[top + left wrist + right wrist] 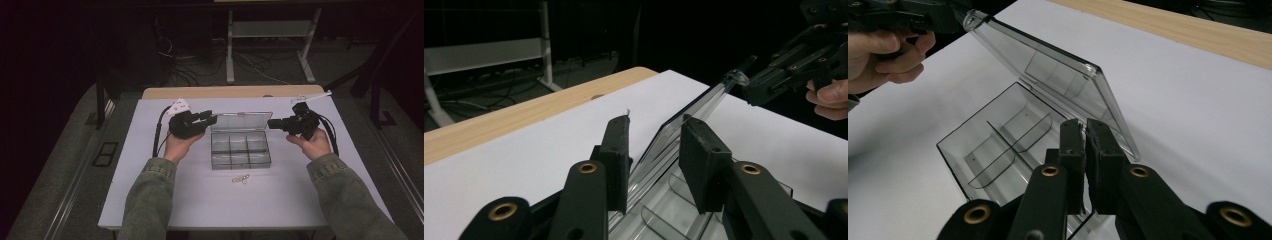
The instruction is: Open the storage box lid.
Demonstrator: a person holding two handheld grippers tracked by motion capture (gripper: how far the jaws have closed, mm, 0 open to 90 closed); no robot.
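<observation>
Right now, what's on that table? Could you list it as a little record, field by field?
Surface: white table top with a wooden strip along its far edge
Main item: clear plastic compartment box, lid raised
Box contents: compartments look empty
Loose item: small metal clips lying just in front of the box
Left hand-held gripper: jaws apart, either side of the lid's left end
Right hand-held gripper: jaws nearly together, at the lid's right end; whether it pinches the lid is unclear

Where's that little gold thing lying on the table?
In the high view, the gold clip lies on the white table, just in front of the clear box, between the person's forearms.
</observation>
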